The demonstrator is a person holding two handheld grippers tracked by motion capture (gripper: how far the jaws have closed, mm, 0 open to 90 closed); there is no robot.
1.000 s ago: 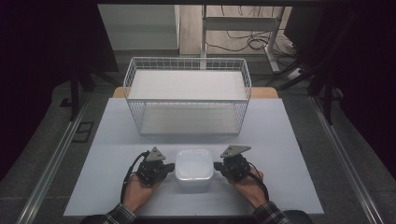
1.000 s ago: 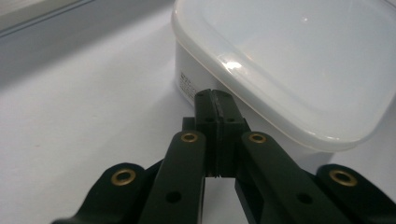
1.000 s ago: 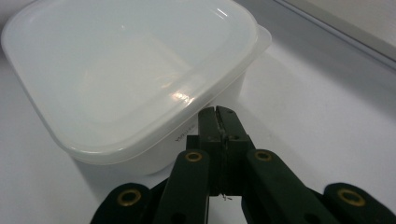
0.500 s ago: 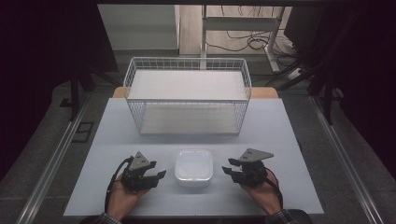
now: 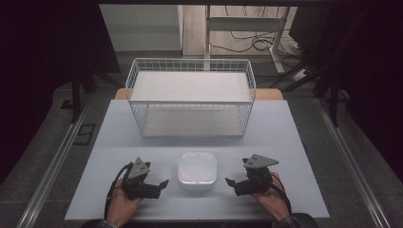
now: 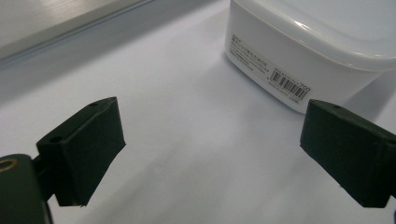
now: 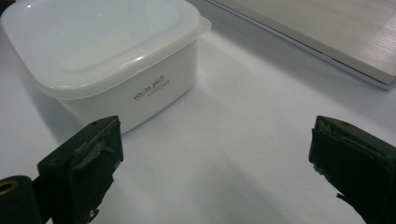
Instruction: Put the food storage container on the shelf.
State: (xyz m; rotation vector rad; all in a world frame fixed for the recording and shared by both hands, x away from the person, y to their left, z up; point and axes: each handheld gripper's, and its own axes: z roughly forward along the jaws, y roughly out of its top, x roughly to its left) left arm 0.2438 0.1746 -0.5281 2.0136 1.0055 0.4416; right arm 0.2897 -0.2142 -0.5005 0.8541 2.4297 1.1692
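A white square plastic container [image 5: 197,170] with its lid on stands near the front of the table, between my two grippers. My left gripper [image 5: 159,185] lies to its left, pointing at it and a short way off. In the left gripper view the container [image 6: 299,51], with a barcode label, sits ahead to the right of the gripper [image 6: 217,154]. Those jaws have just been opening and stand wide apart with nothing between them. My right gripper [image 5: 233,186] mirrors this on the container's right. Its jaws [image 7: 219,163] have also just been opening and hold nothing, with the container [image 7: 107,51] ahead to the left.
A large white wire basket [image 5: 190,61] stands across the back of the white tabletop [image 5: 285,142]. Metal rails run along the table's sides [image 5: 62,156], and one shows in the right gripper view [image 7: 327,32]. Dark floor and cables lie beyond.
Both grippers were against the container's sides with jaws shut. They have drawn outward, left one leftward and right one rightward, and both pairs of jaws have opened wide. The container has stayed put.
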